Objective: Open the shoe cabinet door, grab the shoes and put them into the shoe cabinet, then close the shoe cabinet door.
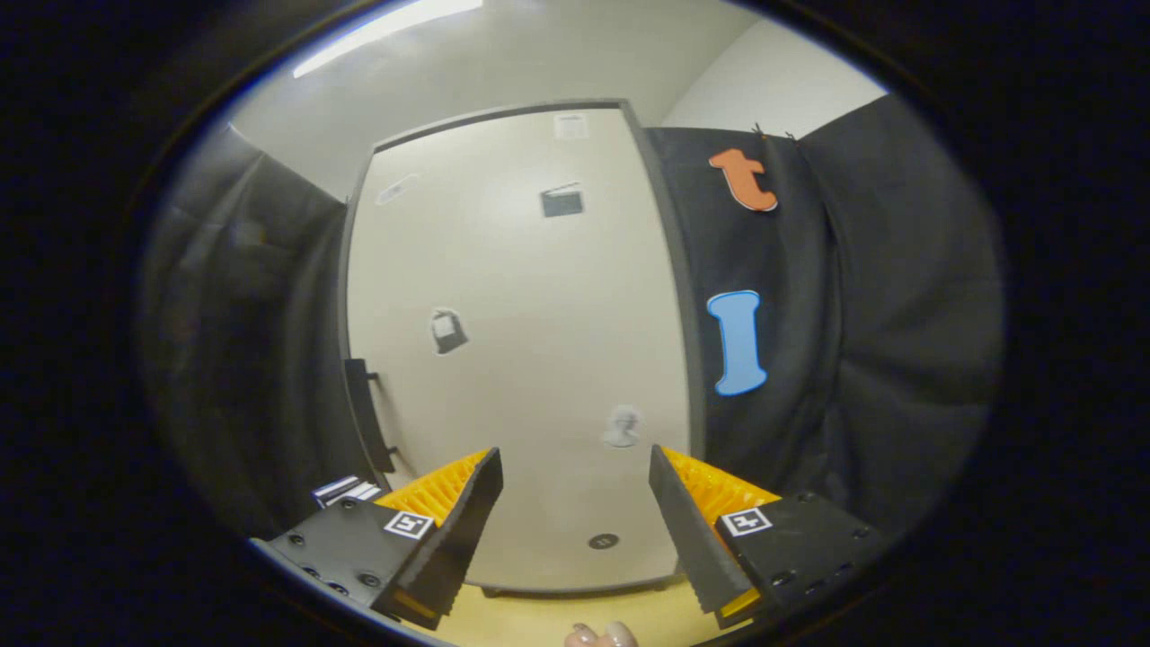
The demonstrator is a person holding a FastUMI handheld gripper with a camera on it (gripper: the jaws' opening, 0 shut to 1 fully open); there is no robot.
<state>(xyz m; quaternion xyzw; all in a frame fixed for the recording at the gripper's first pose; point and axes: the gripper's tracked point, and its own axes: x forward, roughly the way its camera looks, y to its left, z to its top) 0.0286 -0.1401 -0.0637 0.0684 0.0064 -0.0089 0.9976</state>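
In the gripper view, you are holding the gripper point(575, 503) with its two fingers spread wide apart, and nothing is sitting between them or pressing against either one. You are pointing it straight at the shoe cabinet point(517, 341), which is standing just beyond the fingers with its pale door point(539, 296) lying flush in a dark frame, so it is looking closed. A dark handle point(368, 415) is sticking out along the door's left edge, a little above and beyond your left finger point(449, 530). Several small stickers are showing on the door: a dark rectangular one point(562, 201) high up, a dark bag-shaped one point(447, 331) near the middle, a faint grey one point(622, 426) just ahead of the gap between the fingers, and a small dark round one point(603, 541) low on the door between the fingertips. The cabinet is resting on a yellowish wooden floor point(539, 620), which is showing below the door between your fingers. Fingertips of a hand point(600, 636) are peeking in at the very bottom, nearer to you than the gripper's fingers. Black cloth point(853, 359) is hanging on both sides of the cabinet. A striped black-and-white object point(346, 490) is sitting just behind your left finger, though you cannot tell what it is.
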